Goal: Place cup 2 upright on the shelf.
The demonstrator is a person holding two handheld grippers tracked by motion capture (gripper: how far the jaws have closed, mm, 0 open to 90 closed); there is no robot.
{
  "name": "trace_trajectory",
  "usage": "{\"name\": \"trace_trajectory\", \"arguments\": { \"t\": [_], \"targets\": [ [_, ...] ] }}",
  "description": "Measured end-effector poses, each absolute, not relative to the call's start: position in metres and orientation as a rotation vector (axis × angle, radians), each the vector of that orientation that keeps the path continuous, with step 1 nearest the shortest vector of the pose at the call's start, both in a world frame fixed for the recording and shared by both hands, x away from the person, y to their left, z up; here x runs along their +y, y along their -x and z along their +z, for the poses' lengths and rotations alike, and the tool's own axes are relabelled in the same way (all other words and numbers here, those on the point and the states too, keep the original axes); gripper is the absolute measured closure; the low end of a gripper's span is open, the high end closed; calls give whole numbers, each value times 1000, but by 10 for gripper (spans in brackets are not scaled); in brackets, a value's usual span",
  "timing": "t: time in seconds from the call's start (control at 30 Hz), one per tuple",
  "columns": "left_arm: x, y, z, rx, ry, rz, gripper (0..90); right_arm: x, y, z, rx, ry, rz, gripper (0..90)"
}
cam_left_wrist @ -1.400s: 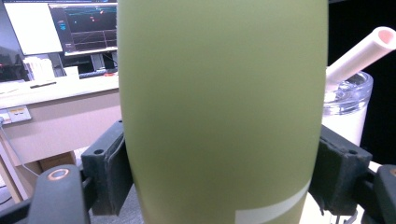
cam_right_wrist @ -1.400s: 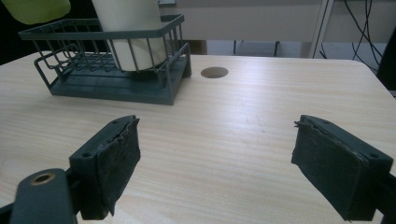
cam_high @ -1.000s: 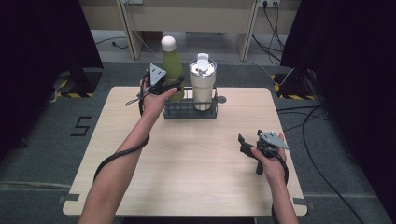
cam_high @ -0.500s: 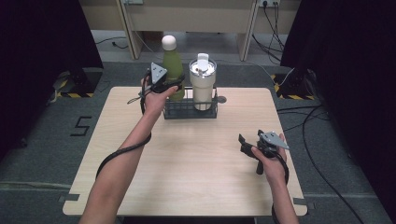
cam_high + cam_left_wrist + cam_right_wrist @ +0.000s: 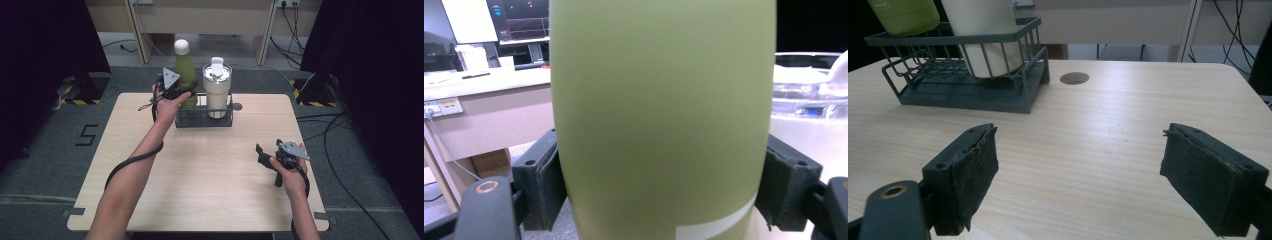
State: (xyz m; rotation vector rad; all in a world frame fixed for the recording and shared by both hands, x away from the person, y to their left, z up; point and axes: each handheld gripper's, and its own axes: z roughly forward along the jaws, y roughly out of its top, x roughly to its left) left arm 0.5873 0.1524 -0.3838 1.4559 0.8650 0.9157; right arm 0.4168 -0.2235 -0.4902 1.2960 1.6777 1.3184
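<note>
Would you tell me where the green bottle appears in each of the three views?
High view: green bottle at the rack's left end, upper centre.
Left gripper view: green bottle between the jaws, centre.
Right gripper view: its base, top left.
Shared landmark: white tumbler beside it.

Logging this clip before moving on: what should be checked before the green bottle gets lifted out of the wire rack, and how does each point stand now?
1. Left hand-held gripper closed on the tall green bottle with white cap: ok, jaws press both sides of its body in the left gripper view.
2. Bottle upright: ok.
3. Bottle's base free of the dark wire rack: cannot tell.
4. Cream lidded tumbler apart from the bottle: ok, a gap shows in the high view.
5. Right hand-held gripper out of the way: ok, open above the light wooden table, holding nothing.
</note>
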Motion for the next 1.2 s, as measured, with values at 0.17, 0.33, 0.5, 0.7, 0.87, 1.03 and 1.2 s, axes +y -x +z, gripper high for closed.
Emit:
{"name": "trace_trajectory", "arguments": {
  "t": [0.17,0.33,0.5,0.7,0.87,1.03,1.2],
  "targets": [
    [153,-590,-388,876,-1458,911,201,-224,-418,-491,1679,-1290,1314,147],
    [154,-593,-391,884,-1464,911,202,-224,-418,-492,1681,-1286,1312,147],
    [153,-595,-397,895,-1467,901,201,-224,-418,-492,1678,-1289,1310,147],
    [151,-597,-402,904,-1472,895,201,-224,-417,-492,1681,-1290,1308,147],
    [150,-598,-407,911,-1481,894,201,-225,-418,-493,1682,-1293,1309,147],
    [149,-599,-412,920,-1489,888,201,-225,-418,-493,1683,-1292,1309,147],
    [148,-600,-415,926,-1492,880,201,-225,-418,-493,1684,-1294,1307,147]
  ]
}}
